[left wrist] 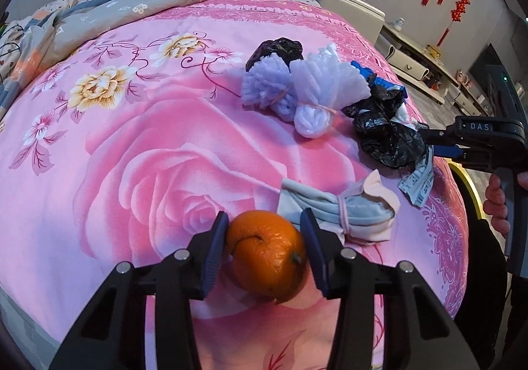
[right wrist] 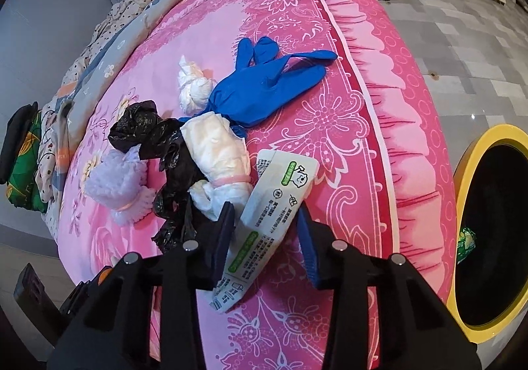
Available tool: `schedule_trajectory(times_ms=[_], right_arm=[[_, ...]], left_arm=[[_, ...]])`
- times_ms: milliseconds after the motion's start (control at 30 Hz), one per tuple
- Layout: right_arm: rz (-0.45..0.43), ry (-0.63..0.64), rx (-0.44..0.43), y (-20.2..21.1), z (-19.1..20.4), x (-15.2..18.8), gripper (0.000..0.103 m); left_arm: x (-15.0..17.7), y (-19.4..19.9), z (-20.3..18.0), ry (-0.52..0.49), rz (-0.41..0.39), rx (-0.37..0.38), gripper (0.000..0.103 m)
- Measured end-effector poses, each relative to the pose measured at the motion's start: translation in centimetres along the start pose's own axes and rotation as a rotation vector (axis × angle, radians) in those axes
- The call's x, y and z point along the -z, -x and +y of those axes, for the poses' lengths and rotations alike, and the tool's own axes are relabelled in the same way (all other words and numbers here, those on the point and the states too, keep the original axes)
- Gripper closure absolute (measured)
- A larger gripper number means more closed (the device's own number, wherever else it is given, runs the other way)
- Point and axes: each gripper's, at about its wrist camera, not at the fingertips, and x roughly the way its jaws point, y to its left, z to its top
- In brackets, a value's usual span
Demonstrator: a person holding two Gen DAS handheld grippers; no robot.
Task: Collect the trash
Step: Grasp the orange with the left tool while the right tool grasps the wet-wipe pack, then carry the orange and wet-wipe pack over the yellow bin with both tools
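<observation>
Lower centre of the left wrist view: my left gripper (left wrist: 264, 249) clamps the orange (left wrist: 268, 255) on the pink bedspread (left wrist: 132, 155). Lower centre of the right wrist view: my right gripper (right wrist: 265, 239) pinches a white wrapper (right wrist: 274, 215); the yellow-rimmed bin (right wrist: 468, 172) stands at right.

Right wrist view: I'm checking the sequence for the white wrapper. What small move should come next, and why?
Probably lift the white wrapper straight off the pink bedspread, then swing toward the yellow-rimmed bin. The right gripper has its fingers around the wrapper, which still lies on the bed, and the bin stands open beside it.
</observation>
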Motion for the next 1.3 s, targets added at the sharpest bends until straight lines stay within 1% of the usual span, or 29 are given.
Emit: schedule_trajectory(times_ms=[100, 300, 467, 600, 767, 867, 1033, 1167, 1300], right_arm=[[-0.005, -0.009, -0.016, 0.2, -0.1, 0.2, 0.071], [-0.023, 0.009, -0.025, 0.9, 0.2, 0.6, 0.074], [-0.042, 0.007, -0.051, 2.2, 0.2, 0.9, 0.076], [-0.079, 0.026, -0.046, 3.6, 0.2, 1.4, 0.077], [-0.121, 0.028, -0.06, 5.7, -0.1, 1.8, 0.078], [-0.161, 0.035, -0.065, 7.5, -0.4, 2.1, 0.078], [-0.208, 0.034, -0.09, 10.7, -1.5, 2.4, 0.078], [-0.254, 0.029, -0.091, 13.6, -2.8, 2.7, 0.078], [-0.3, 0.021, -0.067, 16.4, -4.6, 2.8, 0.078]], left_arm=[[0.1, 0.2, 0.0, -0.011, -0.001, 0.0, 0.064], [0.3, 0.8, 0.0, -0.006, 0.002, 0.001, 0.068], [0.6, 1.6, 0.1, -0.011, -0.005, -0.01, 0.069], [0.8, 2.4, 0.3, -0.013, -0.014, -0.027, 0.069], [0.6, 4.0, 0.1, -0.019, -0.046, -0.04, 0.069], [0.2, 5.3, -0.5, -0.035, -0.071, -0.048, 0.069], [-0.9, 7.0, -1.9, -0.047, -0.107, -0.04, 0.069], [-2.1, 8.2, -3.9, -0.069, -0.145, -0.023, 0.069], [-3.6, 8.5, -6.8, -0.095, -0.163, 0.005, 0.069]])
